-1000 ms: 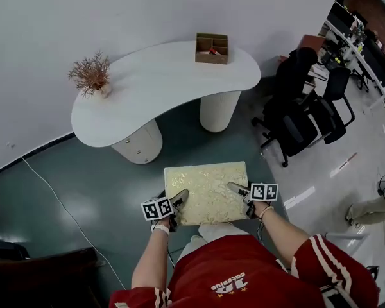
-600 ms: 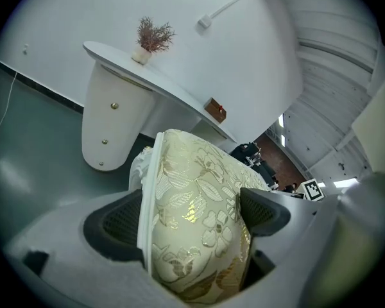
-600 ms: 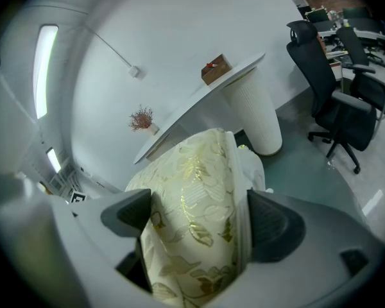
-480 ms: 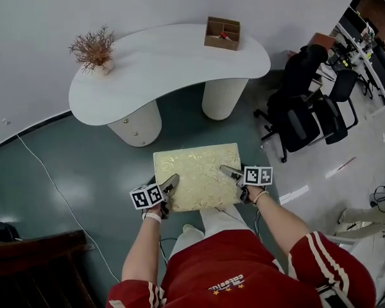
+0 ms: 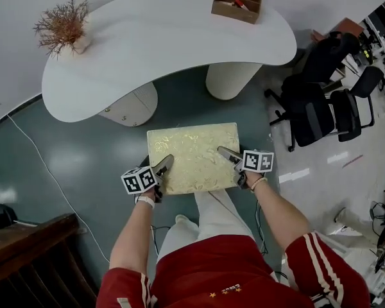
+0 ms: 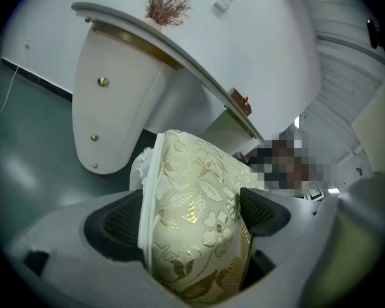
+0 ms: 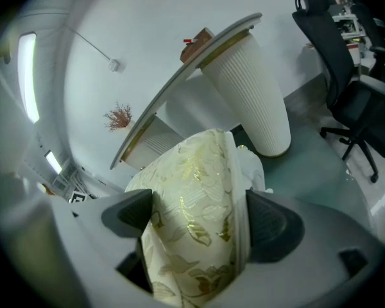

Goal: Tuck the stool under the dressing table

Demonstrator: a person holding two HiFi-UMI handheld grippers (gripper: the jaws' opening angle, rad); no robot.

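The stool (image 5: 192, 156), a square seat covered in cream cloth with a gold leaf pattern, is held at its two sides in front of the white worktop (image 5: 160, 43). It is seen facing the gap between the two pedestals and is not yet under the top; a strip of green floor (image 5: 179, 104) is shown between the stool and the worktop edge. Whether the stool's feet are on the floor cannot be told.

The left gripper (image 5: 162, 169) is set on the stool's left side and the right gripper (image 5: 230, 162) on its right side. In the left gripper view the jaws are spread wide and the padded seat edge is clamped between them, one pad against the white piping and the other against the patterned cloth. In the right gripper view the jaws are likewise spread wide and pressed on the seat edge from both sides.

A dried plant (image 5: 63, 25) is stood at the worktop's left end and a wooden box (image 5: 237, 0) near its right end. The left pedestal (image 5: 131, 104) is fitted with small brass knobs; the right pedestal (image 5: 230, 79) is round and ribbed. Black office chairs (image 5: 321, 101) are stood well apart to the right
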